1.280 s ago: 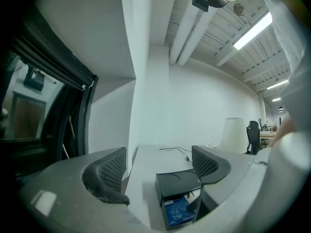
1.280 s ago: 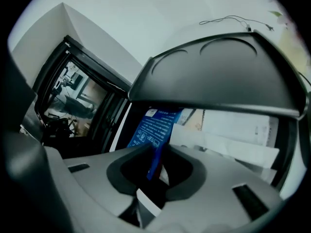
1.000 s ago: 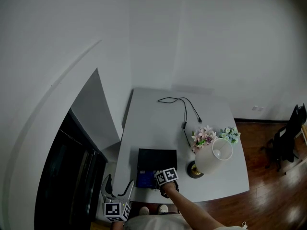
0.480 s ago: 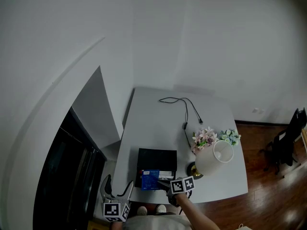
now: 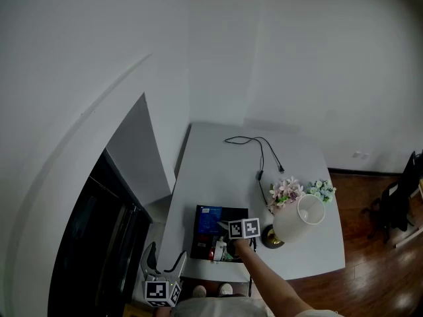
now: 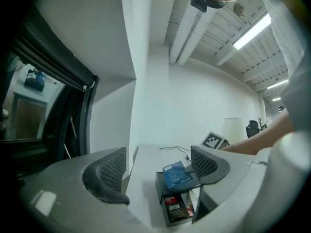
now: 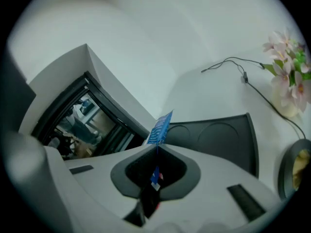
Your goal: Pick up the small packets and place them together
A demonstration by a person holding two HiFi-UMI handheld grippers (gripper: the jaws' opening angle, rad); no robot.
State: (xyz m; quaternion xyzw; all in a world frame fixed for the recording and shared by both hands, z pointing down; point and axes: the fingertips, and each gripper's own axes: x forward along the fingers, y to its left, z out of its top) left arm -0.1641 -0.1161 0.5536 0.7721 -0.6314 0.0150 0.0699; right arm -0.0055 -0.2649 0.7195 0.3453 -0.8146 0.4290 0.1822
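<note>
Blue packet [image 7: 160, 126] pinched edge-on in right claw [image 7: 156, 147].
Held above black tray [image 7: 218, 135]; left claw [image 6: 160, 166] gapes open.

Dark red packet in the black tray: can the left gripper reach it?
Probably yes. The left gripper is open and faces the dark red packet, nearest in the black tray, nothing between. The right gripper holds a blue packet farther back.

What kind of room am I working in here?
Probably an office-type room: a white table with a lamp and flowers, a wooden floor, and an office chair nearby.
</note>
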